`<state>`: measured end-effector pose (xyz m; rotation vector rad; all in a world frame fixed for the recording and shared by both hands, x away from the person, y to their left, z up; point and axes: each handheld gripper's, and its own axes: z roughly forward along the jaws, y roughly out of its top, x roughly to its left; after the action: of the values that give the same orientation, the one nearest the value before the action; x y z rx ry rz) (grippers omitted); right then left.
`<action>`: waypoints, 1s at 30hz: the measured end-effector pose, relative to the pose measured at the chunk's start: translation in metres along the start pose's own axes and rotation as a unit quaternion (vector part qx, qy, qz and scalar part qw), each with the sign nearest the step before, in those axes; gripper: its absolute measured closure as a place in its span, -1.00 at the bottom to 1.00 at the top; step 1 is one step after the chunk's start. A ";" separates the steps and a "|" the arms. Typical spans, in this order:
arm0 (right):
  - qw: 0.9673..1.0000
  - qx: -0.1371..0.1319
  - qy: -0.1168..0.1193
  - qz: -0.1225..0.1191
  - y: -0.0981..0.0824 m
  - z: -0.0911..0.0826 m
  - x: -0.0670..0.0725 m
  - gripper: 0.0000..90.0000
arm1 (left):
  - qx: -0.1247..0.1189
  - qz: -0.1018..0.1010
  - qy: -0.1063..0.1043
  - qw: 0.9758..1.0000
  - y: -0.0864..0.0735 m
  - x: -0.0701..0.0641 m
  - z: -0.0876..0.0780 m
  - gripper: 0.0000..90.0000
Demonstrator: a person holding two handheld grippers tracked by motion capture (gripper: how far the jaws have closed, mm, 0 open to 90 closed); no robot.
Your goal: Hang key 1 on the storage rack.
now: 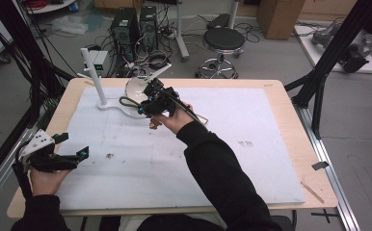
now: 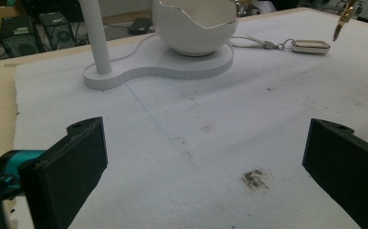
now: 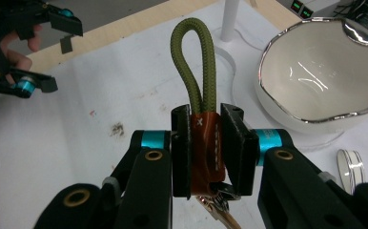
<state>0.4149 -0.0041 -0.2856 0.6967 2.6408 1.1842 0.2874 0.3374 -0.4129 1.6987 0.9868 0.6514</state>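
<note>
- Jaws of your right gripper (image 3: 206,145) were clamped on the orange-brown sleeve of a key strap (image 3: 202,102), with its olive cord loop standing up out of the pads and a metal clip hanging below them.
- From the high view, your right gripper (image 1: 151,103) sat just in front of the white bowl (image 1: 137,88), and the olive loop poked out toward the bowl's near left side; I could not tell whether it touched the bowl.
- Bowl and white post (image 1: 93,77) shared one white stand (image 2: 172,67); the post rose at the bowl's left.
- Your left gripper (image 1: 71,153) was well apart from the bowl, down at the near left edge of the white mat (image 1: 251,159), jaws spread wide with bare mat between them.
- In the left gripper view, a metal tag (image 2: 310,46) on a pale cord lay on the mat just right of the bowl's stand.
- In the right gripper view, a small ring (image 3: 351,164) with a white and silver band lay on the mat near the bowl's base, right of your jaws.
</note>
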 end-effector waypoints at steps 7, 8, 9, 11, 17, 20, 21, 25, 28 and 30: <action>1.000 0.001 0.009 0.009 0.018 0.015 -0.007 0.66 | -0.002 -0.002 0.001 1.000 0.000 -0.001 0.000 -0.96; 1.000 0.001 0.006 0.011 0.020 0.017 -0.008 0.66 | -0.002 -0.002 0.001 1.000 0.000 -0.001 0.000 -0.96; 1.000 0.002 0.006 0.015 0.022 0.020 -0.009 0.66 | -0.002 -0.004 0.001 1.000 0.000 0.001 0.000 -0.96; 1.000 0.008 0.002 0.016 0.025 0.026 -0.009 0.66 | -0.002 -0.010 -0.002 1.000 -0.001 0.003 0.000 -0.96; 1.000 0.007 0.015 0.027 0.035 0.036 -0.012 0.66 | -0.005 -0.012 -0.003 1.000 0.000 0.004 0.000 -0.96; 0.999 0.004 0.017 0.031 0.042 0.039 -0.015 0.66 | -0.005 -0.013 -0.002 1.000 0.000 0.005 0.000 -0.96; 0.999 0.003 0.017 0.031 0.044 0.039 -0.015 0.66 | -0.006 -0.013 -0.001 1.000 0.000 0.004 0.001 -0.96; 0.999 -0.010 0.021 0.037 0.059 0.036 -0.018 0.66 | -0.002 -0.014 -0.004 1.000 0.000 0.005 0.002 -0.96; 0.999 -0.013 0.023 0.040 0.070 0.036 -0.018 0.66 | -0.007 -0.017 -0.005 1.000 0.000 0.004 0.003 -0.96; 0.999 -0.010 0.022 0.039 0.074 0.037 -0.017 0.66 | -0.007 -0.017 -0.005 1.000 0.000 0.005 0.003 -0.96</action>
<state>0.4679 0.0545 -0.2567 0.7852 2.6559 1.2567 0.2919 0.3399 -0.4139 1.6680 1.0009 0.6254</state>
